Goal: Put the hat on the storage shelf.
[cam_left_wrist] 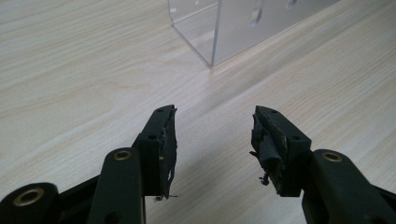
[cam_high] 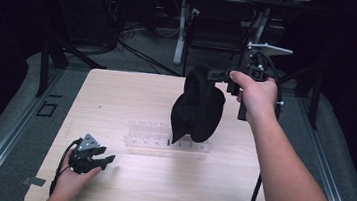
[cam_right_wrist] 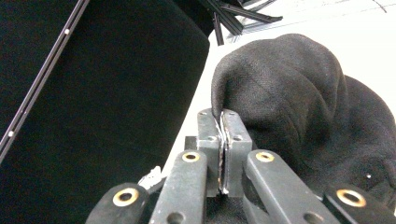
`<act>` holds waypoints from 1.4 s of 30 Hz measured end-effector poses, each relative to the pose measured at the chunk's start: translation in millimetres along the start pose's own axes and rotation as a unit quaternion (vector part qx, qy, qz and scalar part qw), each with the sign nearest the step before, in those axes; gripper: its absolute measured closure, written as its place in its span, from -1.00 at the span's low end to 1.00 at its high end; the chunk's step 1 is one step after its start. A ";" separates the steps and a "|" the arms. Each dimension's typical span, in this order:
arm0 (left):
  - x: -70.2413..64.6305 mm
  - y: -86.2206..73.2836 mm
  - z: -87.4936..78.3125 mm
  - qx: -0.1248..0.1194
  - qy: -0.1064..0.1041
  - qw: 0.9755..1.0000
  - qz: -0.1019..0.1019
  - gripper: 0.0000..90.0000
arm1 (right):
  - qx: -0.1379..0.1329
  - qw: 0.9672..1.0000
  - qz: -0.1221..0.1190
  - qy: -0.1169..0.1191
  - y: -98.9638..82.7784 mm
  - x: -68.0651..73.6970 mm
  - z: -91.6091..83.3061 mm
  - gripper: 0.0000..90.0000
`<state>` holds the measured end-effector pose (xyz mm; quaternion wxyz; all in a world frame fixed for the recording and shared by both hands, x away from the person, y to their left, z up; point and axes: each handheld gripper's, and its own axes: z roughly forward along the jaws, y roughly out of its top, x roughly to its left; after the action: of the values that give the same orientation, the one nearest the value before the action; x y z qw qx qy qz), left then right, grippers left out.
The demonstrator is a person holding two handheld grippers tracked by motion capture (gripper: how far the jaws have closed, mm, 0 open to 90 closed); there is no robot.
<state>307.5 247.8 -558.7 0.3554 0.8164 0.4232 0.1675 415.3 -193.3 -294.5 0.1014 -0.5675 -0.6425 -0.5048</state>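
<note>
A black cloth cap (cam_high: 198, 107) hangs in the air over the middle of the wooden table (cam_high: 132, 90). My right gripper (cam_high: 215, 75) is shut on the cap's top edge and holds it up. In the right gripper view the jaws are pressed together on the black fabric (cam_right_wrist: 285, 98) at the gripper's tip (cam_right_wrist: 222, 114). A clear plastic rack (cam_high: 162, 140) lies on the table just below the hanging cap. My left gripper (cam_high: 108, 161) rests low at the table's front left, open and holding nothing. Its spread jaws (cam_left_wrist: 212, 135) point toward the rack's corner (cam_left_wrist: 219, 32).
A dark chair (cam_high: 216, 31) and table legs stand beyond the far edge of the table. Grey floor and metal rails (cam_high: 10, 128) run along both sides. Bare wood lies in front of the rack.
</note>
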 end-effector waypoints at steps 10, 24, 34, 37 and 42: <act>-0.2 -0.2 -0.2 -0.006 0.002 1.000 -0.004 0.11 | -0.001 1.000 0.000 -0.007 -1.1 1.4 12.4 0.96; -9.9 16.8 -10.5 -0.039 -0.008 0.999 0.008 0.13 | 0.028 0.999 -0.009 0.016 -12.3 13.7 22.6 0.94; -28.0 45.1 -10.4 -0.069 -0.029 0.997 0.027 0.20 | 0.030 0.999 0.000 0.032 -15.8 11.1 27.8 0.93; -33.2 52.7 -8.2 -0.073 -0.035 0.996 0.033 0.23 | 0.029 0.999 -0.001 0.035 -15.6 10.2 28.2 0.93; -44.7 67.3 -4.7 -0.078 -0.048 0.995 0.046 0.25 | 0.029 0.999 0.001 0.037 -15.1 10.0 28.9 0.92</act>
<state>317.1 187.5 -505.7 0.4302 0.8116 0.3535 0.1768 412.2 -162.7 -309.1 0.1420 -0.5460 -0.6523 -0.5062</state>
